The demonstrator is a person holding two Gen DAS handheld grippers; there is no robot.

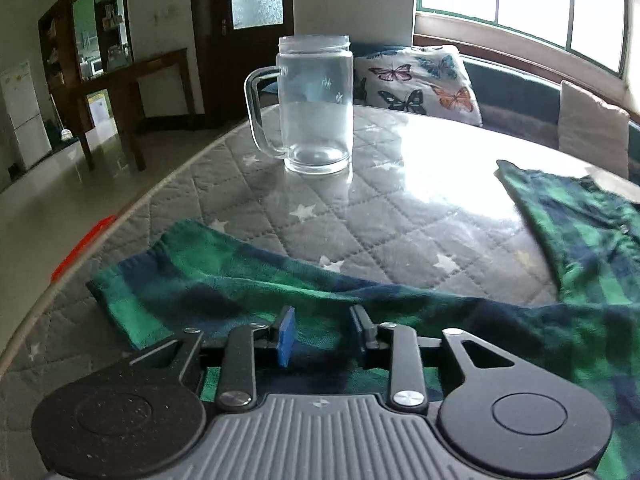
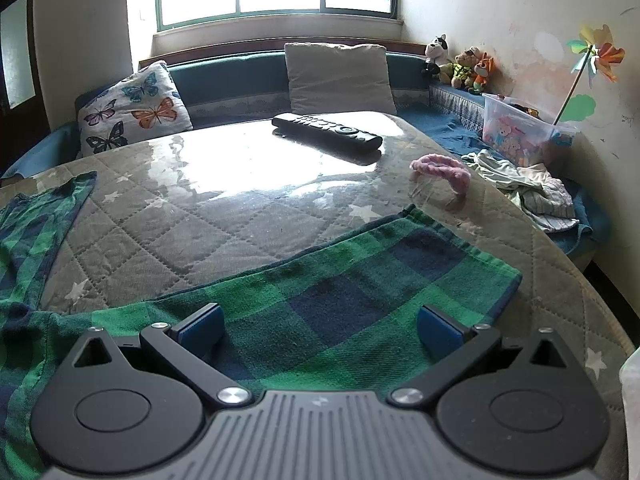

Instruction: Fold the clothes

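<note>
Both claws hover low over the green-and-navy plaid flannel garment (image 2: 320, 300) spread on the quilted grey star-print desk (image 1: 320, 208). Left claw (image 1: 324, 332) has its blue-padded fingers a little apart with only cloth showing below them, clamping nothing; right claw (image 2: 320, 328) stands wide open above a flat sleeve-like end that reaches toward the right edge. Another part of the garment lies to the far side, between the two claws' views, with bare quilt between.

Such cloth looks soft, light and limp: it should drape and slide easily on the glossy cover, so I would pinch it at a hemmed edge or corner, where the doubled fabric gives the pads something firm. Whether a fold is already made I cannot tell.

Nearby stand a clear glass mug with a handle (image 1: 312, 104) and a black remote control (image 2: 326, 132). Faint marks show on the mug, but no writing or brand can be read anywhere.
</note>
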